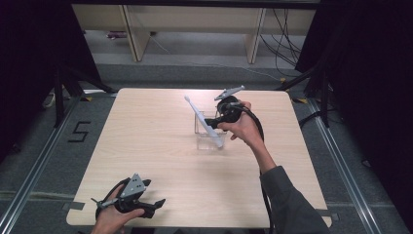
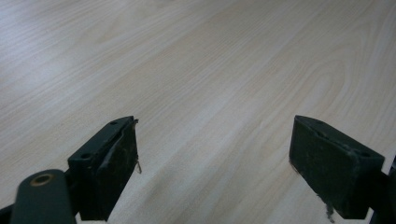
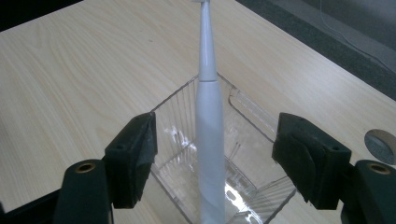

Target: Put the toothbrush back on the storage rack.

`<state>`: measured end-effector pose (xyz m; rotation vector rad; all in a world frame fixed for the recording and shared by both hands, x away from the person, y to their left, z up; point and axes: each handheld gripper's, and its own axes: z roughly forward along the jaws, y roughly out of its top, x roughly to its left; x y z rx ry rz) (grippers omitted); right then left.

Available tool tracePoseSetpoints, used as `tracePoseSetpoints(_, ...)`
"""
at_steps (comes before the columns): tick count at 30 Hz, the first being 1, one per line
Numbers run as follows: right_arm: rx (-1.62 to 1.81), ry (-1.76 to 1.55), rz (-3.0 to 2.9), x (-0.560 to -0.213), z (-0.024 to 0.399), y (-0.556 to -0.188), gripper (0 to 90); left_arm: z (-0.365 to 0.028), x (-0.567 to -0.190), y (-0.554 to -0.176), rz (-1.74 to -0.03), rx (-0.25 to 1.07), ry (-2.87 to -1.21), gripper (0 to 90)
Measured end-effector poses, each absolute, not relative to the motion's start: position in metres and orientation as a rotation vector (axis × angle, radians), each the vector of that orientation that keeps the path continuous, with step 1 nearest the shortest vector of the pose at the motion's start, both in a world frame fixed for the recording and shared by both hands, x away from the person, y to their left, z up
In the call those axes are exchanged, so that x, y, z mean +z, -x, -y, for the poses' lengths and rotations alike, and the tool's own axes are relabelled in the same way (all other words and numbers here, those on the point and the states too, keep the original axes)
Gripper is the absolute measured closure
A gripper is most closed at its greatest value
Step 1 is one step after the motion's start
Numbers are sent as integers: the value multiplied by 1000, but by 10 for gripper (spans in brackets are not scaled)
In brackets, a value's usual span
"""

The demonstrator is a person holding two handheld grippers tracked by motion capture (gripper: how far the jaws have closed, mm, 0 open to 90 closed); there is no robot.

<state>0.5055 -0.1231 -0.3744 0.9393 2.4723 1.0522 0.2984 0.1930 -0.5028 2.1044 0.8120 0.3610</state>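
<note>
Pale wooden table [image 1: 160, 161] on grey floor [image 1: 44, 161], dark curtains [image 1: 29, 58] flanking.

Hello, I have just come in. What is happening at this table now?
A person works at a light wooden table with tongs in each hand. A white electric toothbrush leans slanted in a clear plastic box near the table's middle. The right tongs are open around the toothbrush handle, their pads apart from it, so it looks just released there. The left tongs rest open near the table's front edge, holding nothing.
</note>
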Motion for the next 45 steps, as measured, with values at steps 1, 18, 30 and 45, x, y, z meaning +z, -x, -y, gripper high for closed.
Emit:
tracePoseSetpoints(1, 1069, -925, -2450, -375, 124, -506, 306, -193, -503, -298, -811, 361, -2106, 150)
tracePoseSetpoints(18, 1110, -937, -2417, -369, 148, -487, 294, -194, -503, -299, -806, 378, -2123, 149)
tracePoseSetpoints(30, 1150, -919, -2392, -367, 160, -472, 278, -194, -503, -299, -809, 381, -2121, 149)
tracePoseSetpoints(45, 1198, -953, -2371, -375, 175, -448, 214, -194, -505, -299, -817, 375, -2106, 149)
